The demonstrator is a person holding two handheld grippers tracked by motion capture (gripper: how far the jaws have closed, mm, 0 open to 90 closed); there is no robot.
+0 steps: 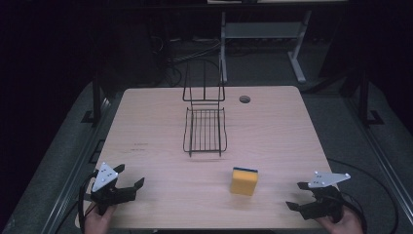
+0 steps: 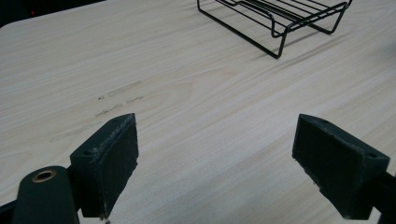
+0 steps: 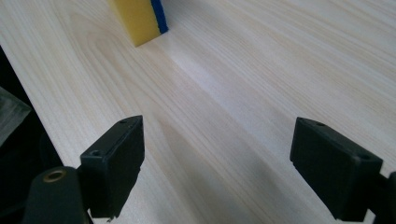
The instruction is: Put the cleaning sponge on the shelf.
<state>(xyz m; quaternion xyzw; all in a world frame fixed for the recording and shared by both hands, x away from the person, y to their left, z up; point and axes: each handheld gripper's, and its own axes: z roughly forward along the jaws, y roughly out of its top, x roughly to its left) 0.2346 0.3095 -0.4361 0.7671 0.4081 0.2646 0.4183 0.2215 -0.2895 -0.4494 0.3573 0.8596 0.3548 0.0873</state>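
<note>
Plainly at rest on the worktop (image 1: 160,126): a yellow sponge (image 1: 244,181) with a blue scouring face, standing on one narrow edge near the front and right of centre, blue face turned away toward the far side. Well apart from it, farther back and about mid-worktop, a black wire rack (image 1: 205,127) with its open tray facing up and a tall hooped back rising behind. Likely set so because the tray gives a ready place to drop the sponge into.

Left tongs (image 1: 130,184) low at the front left corner, gripped by a hand (image 1: 99,220) coming in from the bottom edge, jaws spread wide and holding nothing; bare wood between the pads in the left gripper view, with a corner of the rack ahead at the top. Pointed toward the rack, probably to steady it or simply waiting out of the way.

Right tongs (image 1: 298,196) low at the front right corner, likewise spread about as wide as possible and empty; in the right gripper view only wood grain between the two black pads (image 3: 119,163), sponge ahead and off to one side, near but not touching. Wide spread suits the sponge's thickness. Standing on edge, two broad flat sides offered for a pinch. Soft body, so likely to squash rather than slip.
</note>
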